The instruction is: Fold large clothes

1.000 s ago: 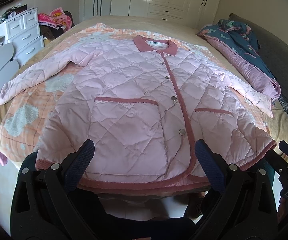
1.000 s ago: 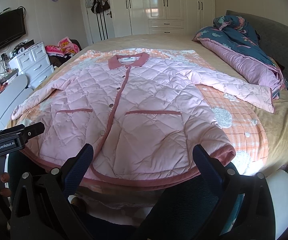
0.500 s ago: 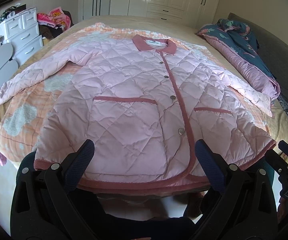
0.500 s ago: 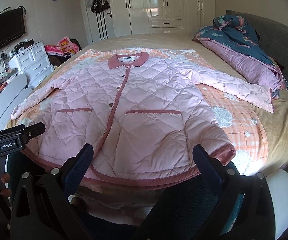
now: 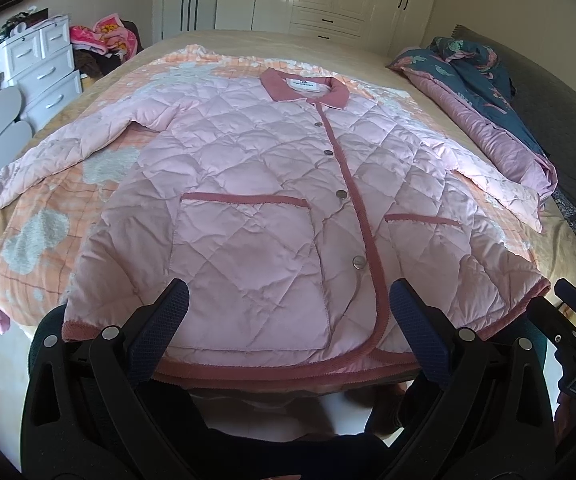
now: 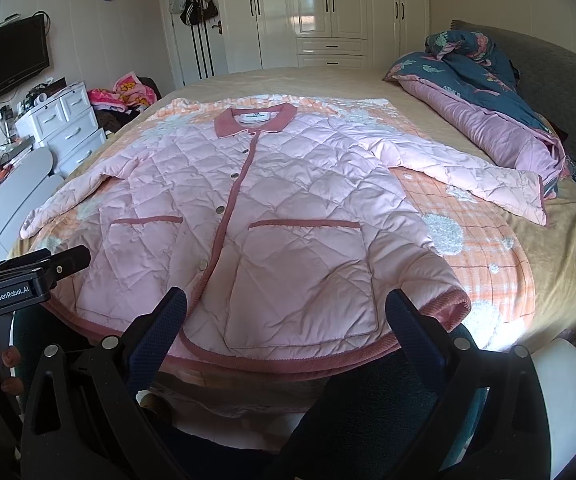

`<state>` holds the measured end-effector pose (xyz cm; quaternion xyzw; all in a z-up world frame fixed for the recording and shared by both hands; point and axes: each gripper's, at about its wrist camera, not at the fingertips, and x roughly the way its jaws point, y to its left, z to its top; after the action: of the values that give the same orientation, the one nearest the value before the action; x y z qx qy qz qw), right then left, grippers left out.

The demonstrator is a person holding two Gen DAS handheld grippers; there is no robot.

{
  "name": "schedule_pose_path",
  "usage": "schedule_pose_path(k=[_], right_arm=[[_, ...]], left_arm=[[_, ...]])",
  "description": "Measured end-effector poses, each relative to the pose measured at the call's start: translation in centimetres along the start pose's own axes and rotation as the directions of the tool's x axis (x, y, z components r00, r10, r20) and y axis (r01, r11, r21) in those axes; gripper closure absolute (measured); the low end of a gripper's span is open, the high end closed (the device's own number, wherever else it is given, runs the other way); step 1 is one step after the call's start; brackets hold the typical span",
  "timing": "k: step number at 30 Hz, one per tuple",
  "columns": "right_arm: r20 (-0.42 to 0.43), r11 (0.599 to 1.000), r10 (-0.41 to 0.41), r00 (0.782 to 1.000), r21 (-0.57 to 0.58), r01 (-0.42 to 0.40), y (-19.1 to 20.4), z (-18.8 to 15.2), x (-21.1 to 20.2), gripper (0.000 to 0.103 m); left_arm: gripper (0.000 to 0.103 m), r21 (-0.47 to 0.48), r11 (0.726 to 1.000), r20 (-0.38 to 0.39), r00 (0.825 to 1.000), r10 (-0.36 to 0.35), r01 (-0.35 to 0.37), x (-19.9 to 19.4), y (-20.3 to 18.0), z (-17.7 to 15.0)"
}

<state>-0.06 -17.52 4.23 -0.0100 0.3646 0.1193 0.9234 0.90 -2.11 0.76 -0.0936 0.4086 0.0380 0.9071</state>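
The bed (image 6: pixel 560 264) fills most of both views, topped with an orange-and-white checked blanket (image 6: pixel 484 240). A rumpled quilt (image 6: pixel 484 92), dark blue on one face and mauve on the other, lies heaped along the bed's far right edge, apart from the work.

The pink quilted jacket (image 5: pixel 256 208) lies face up across the blanket, buttoned along its rose placket, collar (image 5: pixel 304 90) toward the wardrobe end and hem (image 5: pixel 272 372) at the near edge of the bed, just in front of both grippers. Both sleeves are spread outward: the left sleeve (image 5: pixel 60 160) runs toward the drawer side, and the right sleeve (image 6: pixel 476 176) reaches toward the quilt, its cuff close to it. The body looks smoothed, with only shallow puckers.

Judged from this layout, the task is at its start. The jacket is laid out and flattened, but no fold has been made: no sleeve is turned in, and the hem has not been brought up. All folding remains.

The left gripper (image 5: pixel 288 332) hangs over the hem with its jaws wide and nothing between them. The right gripper (image 6: pixel 286 332) does likewise, jaws spread wide and empty, near the hem's right half. Neither touches the cloth.
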Motion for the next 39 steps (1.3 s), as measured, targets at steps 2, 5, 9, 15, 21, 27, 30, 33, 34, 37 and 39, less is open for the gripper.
schedule_pose_path(k=[2,5,9,15,21,27,30,33,34,37,39], right_arm=[[-0.002,1.000,0.001,1.000,-0.002,-0.001,0.0,0.0,0.0,0.004],[-0.010,1.000,0.008,1.000,-0.004,-0.008,0.0,0.2,0.3,0.004],[-0.026,1.000,0.002,1.000,-0.017,-0.003,0.2,1.2,1.4,0.004],[-0.027,1.000,-0.012,1.000,-0.024,0.011,0.1,3.7,2.8,0.004],[-0.024,0.999,-0.027,0.999,-0.021,0.026,0.0,6.7,4.5,0.004],[-0.019,0.999,-0.039,0.999,0.002,0.039,-0.4,9.9,6.2,0.004],[-0.009,0.999,-0.047,0.999,0.014,0.047,-0.8,11.4,6.9,0.004],[-0.004,0.998,-0.054,0.999,0.027,0.054,-1.2,13.2,7.8,0.004],[-0.003,0.998,-0.060,0.998,0.033,0.060,-1.5,13.9,8.2,0.004],[0.013,0.996,-0.073,0.997,0.053,0.072,-2.2,15.7,9.1,0.004],[0.025,0.994,-0.079,0.997,0.081,0.077,-3.0,17.0,9.7,0.004]], left_arm=[[0.009,0.001,1.000,-0.003,1.000,-0.005,0.005,0.3,-0.1,-0.2],[0.009,-0.004,1.000,-0.006,1.000,-0.021,0.021,0.8,0.3,0.1],[0.009,-0.013,0.999,-0.019,0.999,-0.030,0.030,1.6,0.7,0.8],[0.009,-0.020,1.000,0.008,1.000,-0.015,0.015,2.5,0.9,3.6],[0.009,-0.010,1.000,0.015,0.999,-0.029,0.029,4.0,0.3,6.8],[0.009,-0.008,1.000,0.009,1.000,-0.030,0.030,5.7,-0.6,9.8],[0.009,-0.013,0.999,0.010,0.999,-0.035,0.035,6.4,-0.8,11.4],[0.009,-0.016,0.999,0.010,1.000,-0.030,0.030,7.4,-1.2,13.0],[0.009,-0.016,1.000,0.010,1.000,-0.025,0.025,7.7,-1.4,13.6],[0.009,-0.014,1.000,0.012,1.000,-0.017,0.017,8.6,-1.9,15.1],[0.009,-0.018,1.000,0.010,1.000,-0.014,0.014,9.4,-2.2,16.1]])
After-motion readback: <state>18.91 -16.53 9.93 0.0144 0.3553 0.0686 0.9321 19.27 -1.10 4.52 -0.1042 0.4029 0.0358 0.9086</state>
